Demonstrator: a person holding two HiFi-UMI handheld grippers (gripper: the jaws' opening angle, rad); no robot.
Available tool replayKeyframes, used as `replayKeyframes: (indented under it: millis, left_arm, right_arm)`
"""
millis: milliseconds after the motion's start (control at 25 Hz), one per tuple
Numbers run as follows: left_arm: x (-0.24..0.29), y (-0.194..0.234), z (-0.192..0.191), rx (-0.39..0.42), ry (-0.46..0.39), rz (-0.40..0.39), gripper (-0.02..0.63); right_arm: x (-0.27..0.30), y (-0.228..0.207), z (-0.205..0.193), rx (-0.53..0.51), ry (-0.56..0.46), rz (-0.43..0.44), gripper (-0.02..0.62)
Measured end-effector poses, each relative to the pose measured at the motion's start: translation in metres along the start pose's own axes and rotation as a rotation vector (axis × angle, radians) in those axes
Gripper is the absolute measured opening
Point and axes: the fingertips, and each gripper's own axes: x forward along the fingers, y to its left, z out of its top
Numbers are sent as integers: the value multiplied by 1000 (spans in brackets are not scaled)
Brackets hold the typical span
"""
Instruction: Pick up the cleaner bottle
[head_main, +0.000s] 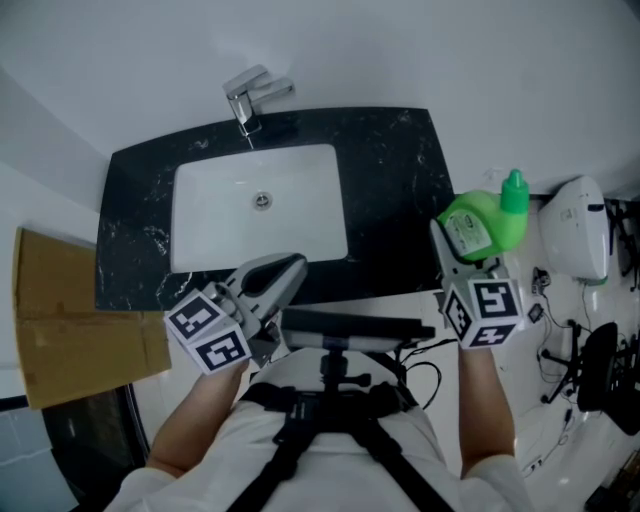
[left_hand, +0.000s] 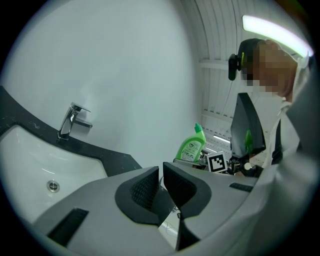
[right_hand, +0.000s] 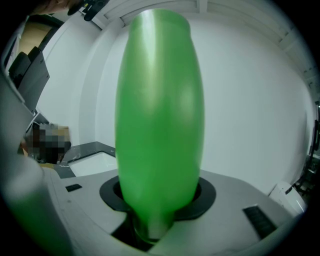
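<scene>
Right gripper (head_main: 462, 245): my fingers pinching green cleaner bottle (head_main: 488, 222) around its body. Bottle fills right gripper view (right_hand: 159, 115), sits between both pads. In head view, bottle is by right end of black counter (head_main: 390, 200), right of white sink (head_main: 215, 225), cap pointing toward wall.

Left gripper (head_main: 290, 270): fingers (left_hand: 145, 187) drawn nearly together, thin slit, nothing between. It hovers at counter's front edge, below sink. Faucet (head_main: 250, 98) at back of sink.

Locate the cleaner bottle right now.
Head view, right side: the bottle is clamped in the right claw, at the right edge of the black counter. It fills the middle of the right gripper view.
</scene>
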Motion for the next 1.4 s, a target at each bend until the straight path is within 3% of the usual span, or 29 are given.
replayKeyframes:
  millis: [1400]
  left_arm:
    - [-10, -7, -6, -24, -10, 13, 21]
  right_arm:
    - [-29, 33, -28, 33, 46, 56, 176]
